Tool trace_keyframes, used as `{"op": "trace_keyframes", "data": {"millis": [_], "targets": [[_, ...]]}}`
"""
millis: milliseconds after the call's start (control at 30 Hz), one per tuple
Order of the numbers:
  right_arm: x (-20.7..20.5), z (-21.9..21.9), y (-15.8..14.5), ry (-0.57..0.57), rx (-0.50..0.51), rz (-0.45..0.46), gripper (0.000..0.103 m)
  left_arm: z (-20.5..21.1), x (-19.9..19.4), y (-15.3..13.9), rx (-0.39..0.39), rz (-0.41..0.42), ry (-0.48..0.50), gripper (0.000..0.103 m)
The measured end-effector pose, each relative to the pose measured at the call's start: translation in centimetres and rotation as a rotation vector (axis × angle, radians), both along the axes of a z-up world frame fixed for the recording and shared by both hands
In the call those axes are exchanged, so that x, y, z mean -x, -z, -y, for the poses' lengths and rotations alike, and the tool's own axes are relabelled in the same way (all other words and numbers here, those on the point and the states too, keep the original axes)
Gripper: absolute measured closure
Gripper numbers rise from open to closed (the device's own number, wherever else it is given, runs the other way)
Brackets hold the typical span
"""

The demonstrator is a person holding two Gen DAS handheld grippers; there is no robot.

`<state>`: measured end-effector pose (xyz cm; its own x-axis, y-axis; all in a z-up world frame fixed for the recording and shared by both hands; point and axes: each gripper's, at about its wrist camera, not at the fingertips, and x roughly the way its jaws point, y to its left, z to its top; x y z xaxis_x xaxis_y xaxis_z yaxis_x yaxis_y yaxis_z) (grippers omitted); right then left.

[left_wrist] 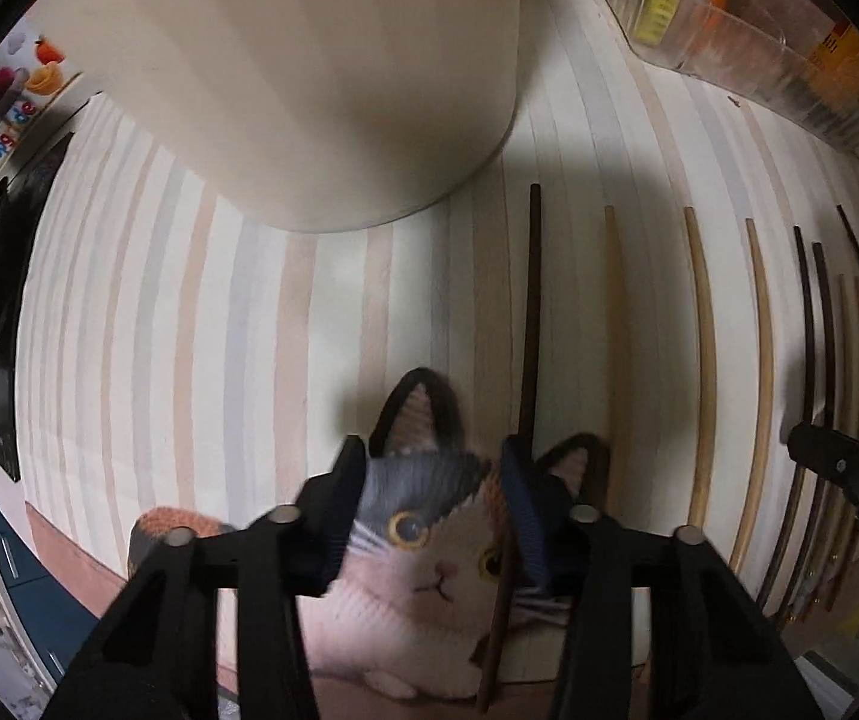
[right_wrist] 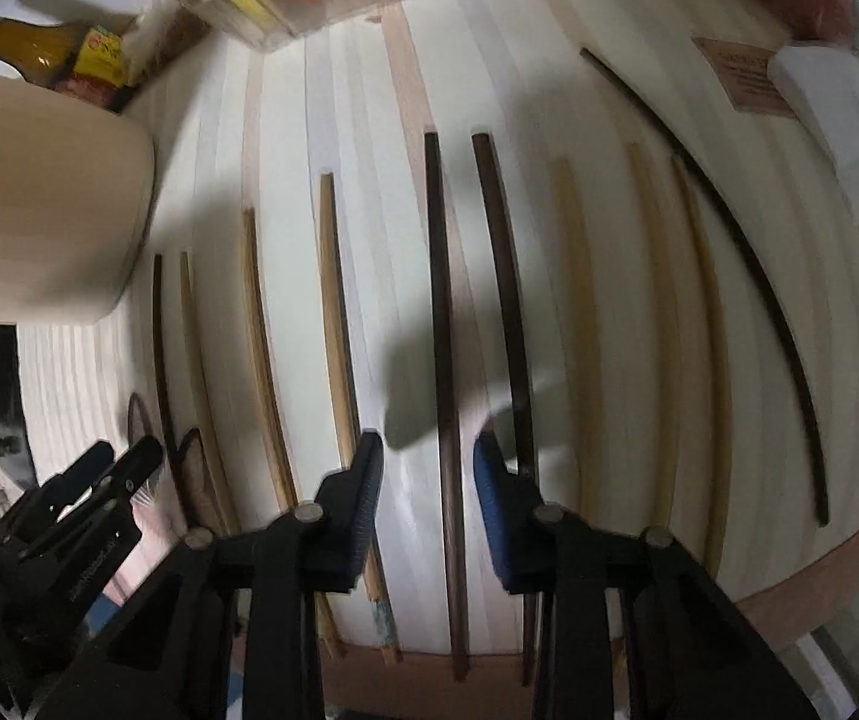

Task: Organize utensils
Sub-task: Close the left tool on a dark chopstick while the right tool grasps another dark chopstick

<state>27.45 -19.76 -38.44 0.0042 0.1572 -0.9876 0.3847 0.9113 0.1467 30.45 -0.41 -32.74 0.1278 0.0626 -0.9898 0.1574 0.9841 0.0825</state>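
Note:
Several chopsticks, dark and light wood, lie side by side on a striped mat (right_wrist: 381,276). My right gripper (right_wrist: 429,474) is open just above the mat, with a dark chopstick (right_wrist: 444,360) lying between its fingers. A second dark chopstick (right_wrist: 504,276) runs under the right finger. My left gripper (left_wrist: 435,474) is shut on a knitted cat holder (left_wrist: 429,528), which lies at the mat's near edge. A dark chopstick (left_wrist: 531,312) lies partly across the cat. The left gripper also shows in the right wrist view (right_wrist: 99,480).
A large cream container (left_wrist: 333,78) stands on the mat at the back left, also in the right wrist view (right_wrist: 45,198). Clear bins with packets (left_wrist: 759,30) line the back. A sauce bottle (right_wrist: 27,48) and a white object (right_wrist: 837,126) sit at the edges.

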Motion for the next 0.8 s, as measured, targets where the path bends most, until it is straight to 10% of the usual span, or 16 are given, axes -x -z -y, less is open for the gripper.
{"op": "trace_keyframes", "data": {"millis": [167, 800], "targets": [[-1.0, -1.3, -0.1, -0.049, 0.103, -0.043, 0.097, -0.2, -0.2, 0.4, 0.015, 0.011, 0.009, 0.097], [4.0, -5.3, -1.9, -0.205, 0.113, -0.130, 0.097, -7.2, 5.8, 2.5, 0.139, -0.055, -0.149, 0.096]]}}
